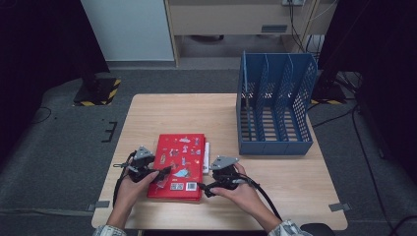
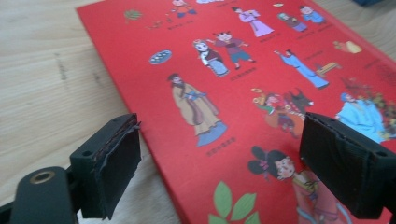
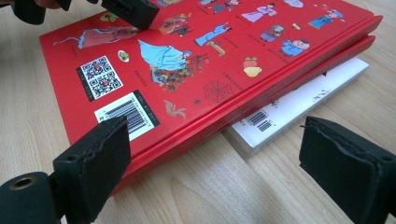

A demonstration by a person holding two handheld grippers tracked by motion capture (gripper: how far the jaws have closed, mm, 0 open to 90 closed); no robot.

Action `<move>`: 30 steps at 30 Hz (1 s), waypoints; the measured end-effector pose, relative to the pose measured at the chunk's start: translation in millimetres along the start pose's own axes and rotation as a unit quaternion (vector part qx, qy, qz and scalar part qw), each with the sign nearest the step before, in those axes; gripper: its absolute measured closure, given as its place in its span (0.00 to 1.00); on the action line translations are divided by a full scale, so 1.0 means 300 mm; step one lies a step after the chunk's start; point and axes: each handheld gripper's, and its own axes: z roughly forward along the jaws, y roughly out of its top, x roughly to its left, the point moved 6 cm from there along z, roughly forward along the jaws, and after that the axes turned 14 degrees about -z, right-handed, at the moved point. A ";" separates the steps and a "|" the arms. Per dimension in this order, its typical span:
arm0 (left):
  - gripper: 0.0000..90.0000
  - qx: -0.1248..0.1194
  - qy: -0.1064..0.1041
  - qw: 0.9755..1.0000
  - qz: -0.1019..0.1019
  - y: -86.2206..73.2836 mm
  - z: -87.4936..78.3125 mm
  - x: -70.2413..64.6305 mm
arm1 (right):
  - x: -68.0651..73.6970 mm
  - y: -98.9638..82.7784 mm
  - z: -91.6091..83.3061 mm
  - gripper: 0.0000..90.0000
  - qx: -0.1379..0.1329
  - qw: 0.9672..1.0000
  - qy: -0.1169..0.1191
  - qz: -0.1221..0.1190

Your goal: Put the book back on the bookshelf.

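white book [image 3: 299, 109] mostly hidden under red book [image 3: 187, 60], its title unreadable

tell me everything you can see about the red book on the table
The red book is a hardcover with a glossy red cover printed with small cartoon figures in old-style robes, green leaves, a spider web, a QR code and a white barcode label. It lies flat and closed on the wooden table, stacked on another red volume, with a white book jutting out beneath. The left gripper straddles one edge with open jaws, one over the cover; the right gripper faces the opposite edge, open, not touching.
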 end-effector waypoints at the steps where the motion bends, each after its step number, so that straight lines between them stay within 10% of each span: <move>1: 0.13 0.000 -0.002 1.000 -0.001 0.000 0.001 0.001 | 0.000 -0.001 0.003 0.10 0.000 1.000 -0.001 0.001; 30: 0.17 0.003 0.009 1.000 0.027 0.010 0.020 -0.058 | -0.042 -0.008 0.039 0.10 0.005 0.999 0.015 0.037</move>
